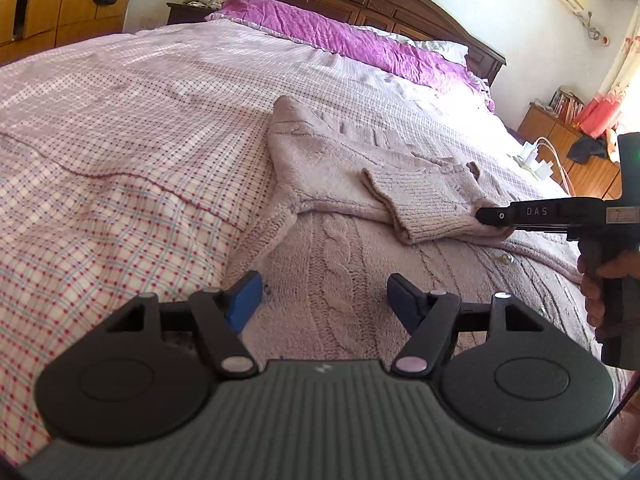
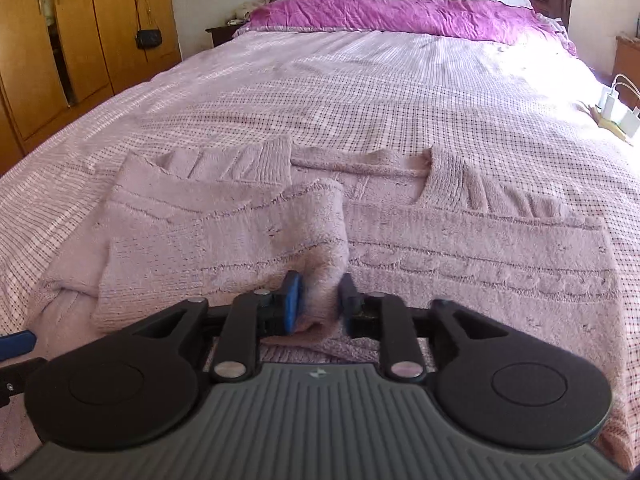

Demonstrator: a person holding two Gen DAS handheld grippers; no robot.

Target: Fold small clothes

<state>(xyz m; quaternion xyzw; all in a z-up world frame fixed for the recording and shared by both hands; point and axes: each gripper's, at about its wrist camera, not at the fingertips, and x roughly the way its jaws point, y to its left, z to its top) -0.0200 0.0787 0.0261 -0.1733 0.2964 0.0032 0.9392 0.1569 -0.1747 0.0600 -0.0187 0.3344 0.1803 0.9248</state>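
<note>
Pink cable-knit cardigan (image 2: 440,248) lies flat on the bed (image 2: 360,92), one sleeve folded across its front. Soft, thick, limp knit; best held at the ribbed cuff. Right gripper (image 2: 318,300) fingers pinch that cuff, apparently firmly. Left gripper (image 1: 320,300) fingers spread, empty, over the cardigan's hem. No containers.

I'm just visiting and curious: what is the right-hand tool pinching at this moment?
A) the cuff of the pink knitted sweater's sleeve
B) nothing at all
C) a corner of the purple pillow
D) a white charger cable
A: in the right wrist view, the right tool has its two fingers closed on the sleeve cuff of the pink sweater, while the left tool hangs open above the knit.
</note>
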